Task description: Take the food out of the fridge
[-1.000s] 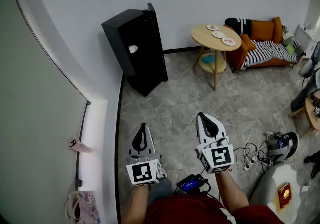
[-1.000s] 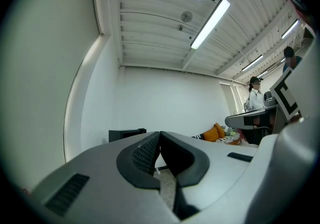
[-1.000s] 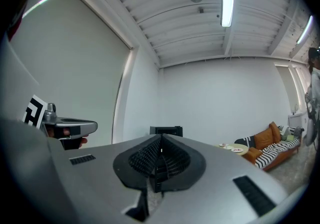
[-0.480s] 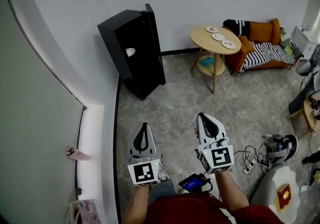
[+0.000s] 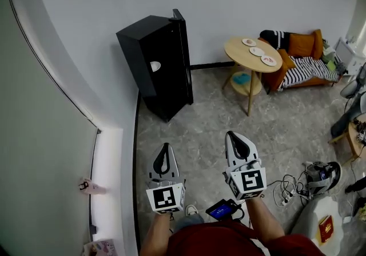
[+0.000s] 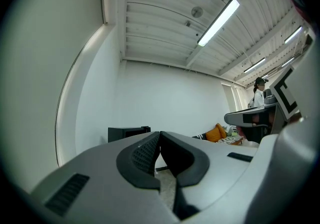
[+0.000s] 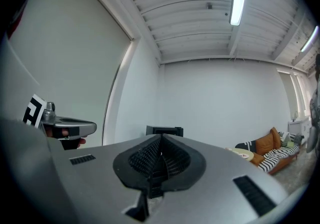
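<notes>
A small black fridge (image 5: 157, 66) stands against the white wall at the far side of the room, its door closed with a pale handle spot on the front; no food shows. It also appears far off as the fridge (image 6: 128, 132) in the left gripper view and as the fridge (image 7: 164, 130) in the right gripper view. My left gripper (image 5: 164, 148) is held low in front of me, shut and empty. Beside it, my right gripper (image 5: 233, 135) is also shut with nothing between its jaws. Both point toward the fridge from well short of it.
A round wooden table (image 5: 254, 54) with small plates stands right of the fridge, with an orange sofa (image 5: 297, 55) with striped cushions behind it. Cables and gear (image 5: 311, 178) lie on the floor at right. A curved white wall (image 5: 63, 106) runs along the left.
The view has shifted slightly, so the fridge and table sit a little to the right and lower in the picture. Both grippers stay shut and hold the same pose.
</notes>
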Demonstrator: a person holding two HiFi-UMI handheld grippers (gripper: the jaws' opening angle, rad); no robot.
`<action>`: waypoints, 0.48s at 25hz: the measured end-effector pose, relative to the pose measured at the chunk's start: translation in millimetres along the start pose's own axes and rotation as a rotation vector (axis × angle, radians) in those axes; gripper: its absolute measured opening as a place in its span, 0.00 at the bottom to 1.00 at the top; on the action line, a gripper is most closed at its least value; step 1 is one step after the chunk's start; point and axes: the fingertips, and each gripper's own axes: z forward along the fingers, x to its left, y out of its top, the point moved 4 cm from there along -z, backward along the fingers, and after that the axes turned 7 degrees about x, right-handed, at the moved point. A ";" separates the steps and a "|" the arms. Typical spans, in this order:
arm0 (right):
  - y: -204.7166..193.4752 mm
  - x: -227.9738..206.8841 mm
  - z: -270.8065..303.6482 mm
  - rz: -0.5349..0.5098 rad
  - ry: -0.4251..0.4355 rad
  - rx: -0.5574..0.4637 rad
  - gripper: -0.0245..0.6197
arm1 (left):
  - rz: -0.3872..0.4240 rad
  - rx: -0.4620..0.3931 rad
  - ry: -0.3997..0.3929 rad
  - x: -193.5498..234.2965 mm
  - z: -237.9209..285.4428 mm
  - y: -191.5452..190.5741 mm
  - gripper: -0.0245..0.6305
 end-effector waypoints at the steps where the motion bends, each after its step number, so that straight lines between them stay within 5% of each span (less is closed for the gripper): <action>1: -1.3 4.5 6.5 -0.008 0.001 0.014 0.07 | -0.004 0.001 -0.001 7.9 3.4 -0.8 0.06; 12: 7.1 34.6 68.3 -0.023 -0.024 0.010 0.07 | -0.011 -0.004 -0.031 65.8 44.1 -0.6 0.06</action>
